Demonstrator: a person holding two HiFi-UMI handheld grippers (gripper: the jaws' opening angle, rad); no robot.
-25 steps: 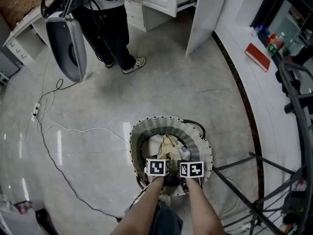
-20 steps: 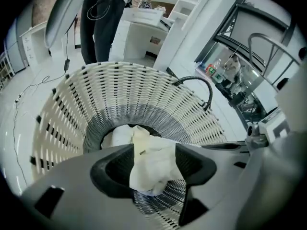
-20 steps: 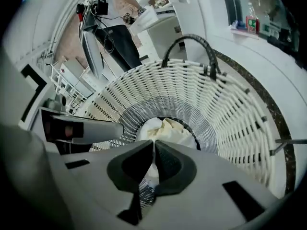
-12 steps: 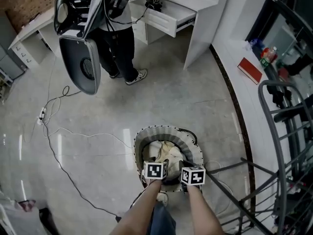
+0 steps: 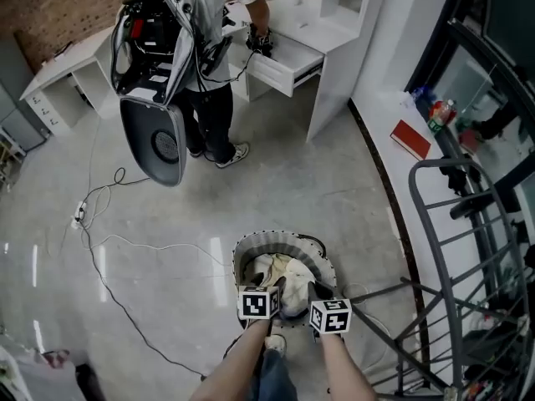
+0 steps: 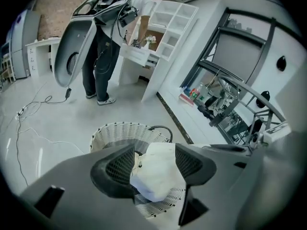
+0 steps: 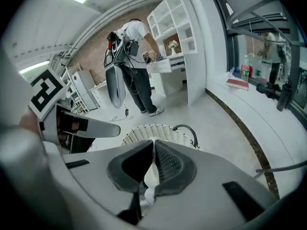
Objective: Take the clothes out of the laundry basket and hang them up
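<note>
At bottom centre of the head view, two bare forearms (image 5: pixel 241 364) side by side, reaching away from the body and tilted downward. Left gripper (image 5: pixel 272 292) and right gripper (image 5: pixel 320 299) close together but not touching, over the near rim of the laundry basket (image 5: pixel 247 251), marker cubes facing up. Left jaws clamped on a bunched white garment (image 6: pixel 156 169), filling the gap between the pads and drooping below them toward the basket. Right jaws nearly together, pinching a thin fold of white cloth (image 7: pixel 149 176).

Underneath, pale glossy floor (image 5: pixel 167 215) across most of the frame, with a dark curved strip (image 5: pixel 390 203) toward the right. Grey metal drying rack (image 5: pixel 468 249) along the right side, one leg near the basket. At upper left, a standing person (image 5: pixel 213 107) wearing a back-mounted rig with a grey oval shell (image 5: pixel 159 144), one hand at the open drawer (image 5: pixel 288 67) of a white surface (image 5: pixel 322 36). Round woven basket at lower centre, more pale clothes (image 5: pixel 284 267) heaped inside. Thin cable (image 5: pixel 109 261) snaking over the floor at left. Red book (image 5: pixel 410 139) and bottles (image 5: pixel 435 111) on the white ledge at upper right.

Jaw tips mostly covered by the cubes in the head view. Not clear whether both jaws grip the same piece. Rack cut off by the right and bottom edges. Person's head cropped at the top of the head view. Drawer contents too small to make out.
</note>
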